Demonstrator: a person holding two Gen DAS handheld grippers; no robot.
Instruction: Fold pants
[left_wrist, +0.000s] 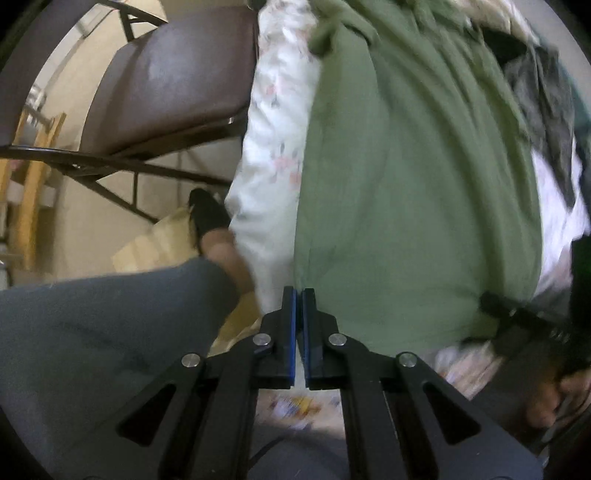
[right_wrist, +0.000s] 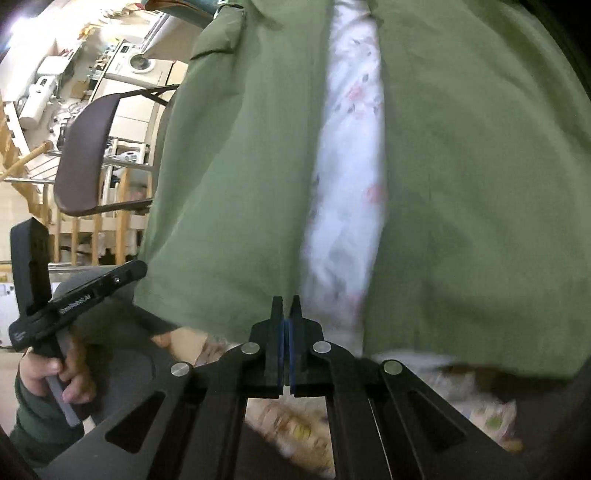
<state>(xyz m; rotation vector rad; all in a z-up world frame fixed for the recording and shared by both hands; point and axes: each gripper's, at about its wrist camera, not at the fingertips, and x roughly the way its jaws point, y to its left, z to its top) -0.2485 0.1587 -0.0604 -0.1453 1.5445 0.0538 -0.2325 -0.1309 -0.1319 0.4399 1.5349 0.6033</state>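
Left wrist view, from left to right: a brown padded folding chair (left_wrist: 173, 85) stands on a pale floor; below it lie a person's grey trouser leg (left_wrist: 92, 332) and a foot in a black shoe (left_wrist: 207, 214). Next comes the hanging edge of a white floral cloth (left_wrist: 269, 155) that covers the work surface, and on it the green pants (left_wrist: 413, 192), spread from the near edge toward the far one. The left gripper (left_wrist: 298, 295) has its blue-padded jaws pressed together at the near left corner of the pants; whether cloth is pinched cannot be told. At the right edge a dark garment (left_wrist: 543, 110) lies beside the pants.

Right wrist view, from left to right: the person's hand (right_wrist: 55, 373) holds the left gripper's handle; the chair back (right_wrist: 85, 155) rises behind. The two pant legs lie parallel with a strip of floral cloth (right_wrist: 351, 155) between them. The right gripper (right_wrist: 286, 302) is closed at the near hem of the left leg; a grip cannot be confirmed.
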